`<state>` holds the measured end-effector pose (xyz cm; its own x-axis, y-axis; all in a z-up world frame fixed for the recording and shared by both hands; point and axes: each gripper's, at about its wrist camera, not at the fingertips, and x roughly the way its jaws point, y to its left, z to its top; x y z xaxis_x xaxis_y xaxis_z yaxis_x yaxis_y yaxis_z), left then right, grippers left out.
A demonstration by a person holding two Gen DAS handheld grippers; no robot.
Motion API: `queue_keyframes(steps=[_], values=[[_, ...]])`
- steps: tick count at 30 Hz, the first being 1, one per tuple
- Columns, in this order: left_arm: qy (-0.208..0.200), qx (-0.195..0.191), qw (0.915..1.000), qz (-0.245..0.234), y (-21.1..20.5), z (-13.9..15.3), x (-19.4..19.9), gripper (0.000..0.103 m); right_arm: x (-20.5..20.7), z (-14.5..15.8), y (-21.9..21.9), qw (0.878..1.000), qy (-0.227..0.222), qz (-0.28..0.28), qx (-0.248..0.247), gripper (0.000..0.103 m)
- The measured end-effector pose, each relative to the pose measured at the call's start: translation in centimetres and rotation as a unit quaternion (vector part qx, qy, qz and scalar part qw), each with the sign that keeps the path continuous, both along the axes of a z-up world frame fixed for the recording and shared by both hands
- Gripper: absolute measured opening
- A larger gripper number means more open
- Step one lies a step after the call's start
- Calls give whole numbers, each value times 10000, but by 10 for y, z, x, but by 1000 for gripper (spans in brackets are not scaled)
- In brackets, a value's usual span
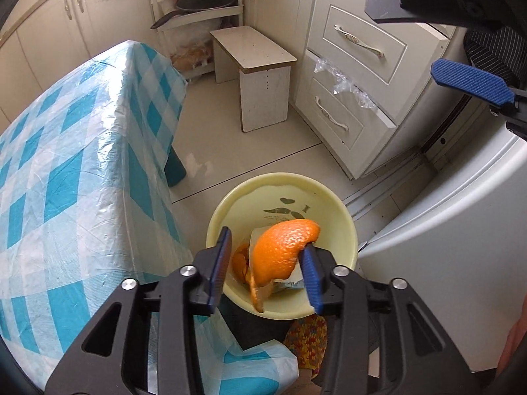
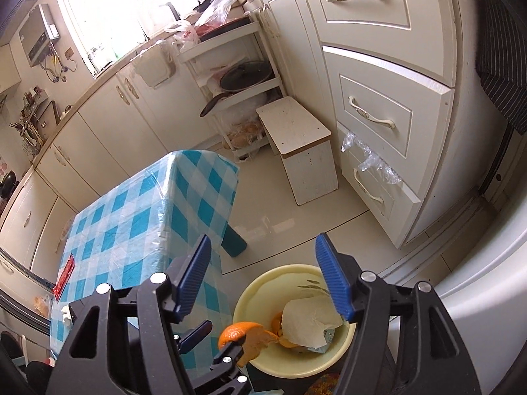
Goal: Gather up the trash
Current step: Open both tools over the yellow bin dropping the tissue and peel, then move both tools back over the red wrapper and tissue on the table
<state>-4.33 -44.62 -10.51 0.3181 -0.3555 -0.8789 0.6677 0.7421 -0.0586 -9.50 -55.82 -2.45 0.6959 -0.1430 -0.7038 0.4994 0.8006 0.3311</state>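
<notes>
1. Yellow bowl [image 2: 250,358] on the floor, right of the tabletop [image 1: 66,181], already holds tissue [image 2: 311,324] and peel scraps.
2. Left tool [image 1: 266,263] stands apart; orange peel [image 1: 280,250] rests against one pad above the bowl (apparently being dropped).
3. Right tool [image 2: 266,283] stands apart, empty.
4. A red wrapper [image 2: 66,275] is left on the tabletop.

Yellow bowl [image 2: 263,363] (tissue [image 2: 313,324] inside), orange peel [image 2: 248,335] at rim
</notes>
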Motion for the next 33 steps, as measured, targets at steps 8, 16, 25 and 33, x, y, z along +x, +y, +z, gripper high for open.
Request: queue_keyframes(steps=[8, 16, 25, 33], values=[[84, -110, 9999, -22, 9, 5, 6, 50, 5, 5, 6, 9999, -98, 37, 15, 67], [-246, 827, 9954, -410, -9, -4, -1, 70, 11, 8, 12, 9999, -145, 80, -35, 69], [-77, 394, 9982, -441, 11, 22, 5, 70, 7, 20, 10, 9988, -472, -39, 99, 69], [-1071, 271, 9904, 836, 155, 95, 76, 74, 29, 32, 36, 9958, -826, 199, 343, 76]])
